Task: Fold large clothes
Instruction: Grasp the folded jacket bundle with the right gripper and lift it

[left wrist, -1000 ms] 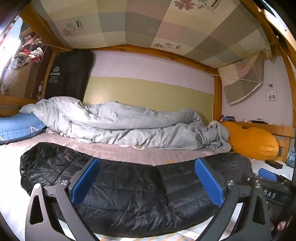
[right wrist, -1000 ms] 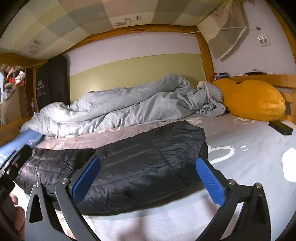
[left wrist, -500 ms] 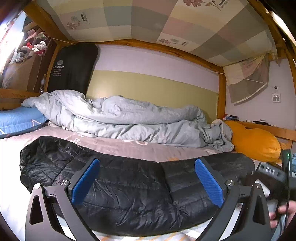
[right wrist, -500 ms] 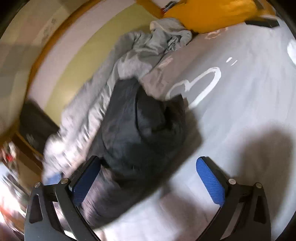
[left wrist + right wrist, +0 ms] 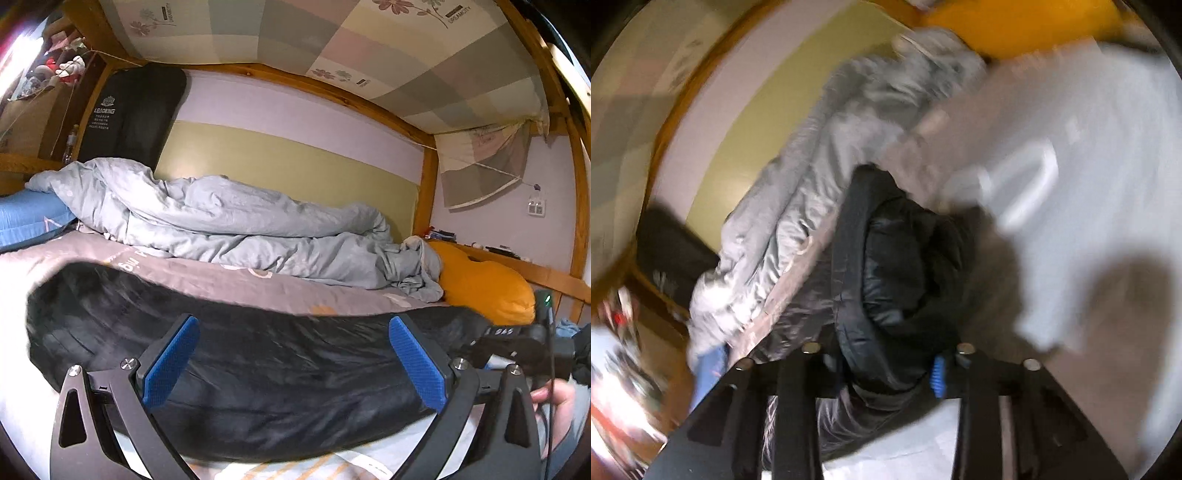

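Jacket (image 5: pixel 258 369), a black quilted puffer, lies stretched along the near edge of the bed (image 5: pixel 229 280), on the grey printed sheet, with its long side running left to right in the left wrist view. Behind it, toward the wall side of the bed, a crumpled grey duvet (image 5: pixel 229 229) is heaped, and an orange pillow (image 5: pixel 484 291) sits at the right end.

The left tool (image 5: pixel 291 365) hangs just over the middle of the jacket with its blue pads spread wide and nothing between them; it grips nothing. The right tool (image 5: pixel 886 369) has just been closing its jaws, and the right wrist view, though blurred, shows a thick bunch of black jacket fabric filling the gap, with one blue pad peeking out beside the cloth. I judge it clamped on the jacket's right end, where the padded edge curls up into a rounded roll. In the left wrist view that tool and the hand (image 5: pixel 557 398) holding it show at the right end of the garment.

As for progress, the folding looks barely started. The jacket is laid out and one end is seized, but the body still lies long and flat across the bed edge; no finished crease or stacked layer can be seen. Left to do, most likely: carry the gripped end over toward the left end, take hold with the idle left tool, and fold again into a compact bundle.
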Demonstrator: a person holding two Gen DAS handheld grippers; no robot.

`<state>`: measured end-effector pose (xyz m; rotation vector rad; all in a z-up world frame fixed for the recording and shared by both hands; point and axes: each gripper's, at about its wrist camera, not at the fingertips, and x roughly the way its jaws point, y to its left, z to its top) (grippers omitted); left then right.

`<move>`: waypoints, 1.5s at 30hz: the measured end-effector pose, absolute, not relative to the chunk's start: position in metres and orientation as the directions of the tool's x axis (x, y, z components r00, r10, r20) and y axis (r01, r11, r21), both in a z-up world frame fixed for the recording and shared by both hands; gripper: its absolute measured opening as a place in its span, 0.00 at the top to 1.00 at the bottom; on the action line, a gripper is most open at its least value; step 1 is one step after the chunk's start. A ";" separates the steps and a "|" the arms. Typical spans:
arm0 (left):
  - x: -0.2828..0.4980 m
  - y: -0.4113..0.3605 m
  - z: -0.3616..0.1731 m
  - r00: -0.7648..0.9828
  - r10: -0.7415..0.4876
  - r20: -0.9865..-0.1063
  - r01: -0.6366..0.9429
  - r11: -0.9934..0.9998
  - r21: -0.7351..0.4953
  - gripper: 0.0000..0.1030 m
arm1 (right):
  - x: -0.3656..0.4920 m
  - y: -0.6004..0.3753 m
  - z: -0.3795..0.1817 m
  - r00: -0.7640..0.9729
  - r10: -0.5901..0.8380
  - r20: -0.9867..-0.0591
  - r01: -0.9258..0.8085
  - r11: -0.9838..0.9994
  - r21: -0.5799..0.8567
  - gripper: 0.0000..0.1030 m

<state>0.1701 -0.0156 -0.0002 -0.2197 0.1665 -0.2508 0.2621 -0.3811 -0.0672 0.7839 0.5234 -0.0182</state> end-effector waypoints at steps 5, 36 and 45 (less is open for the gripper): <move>0.164 0.013 0.057 0.963 -0.222 -0.153 0.177 0.949 -0.259 0.00 | 0.234 -0.406 0.020 0.912 0.000 -0.411 0.221 0.842 0.492 0.71; 0.216 0.051 -0.062 0.765 -0.128 -0.631 0.109 0.992 -0.068 0.00 | 0.229 -0.160 -0.012 0.783 0.396 -0.481 -0.427 0.903 0.049 0.58; 0.221 0.057 -0.066 0.753 -0.143 -0.642 0.100 0.990 -0.104 0.00 | 0.208 -0.183 0.007 0.726 0.526 -0.442 -0.518 0.842 0.151 0.26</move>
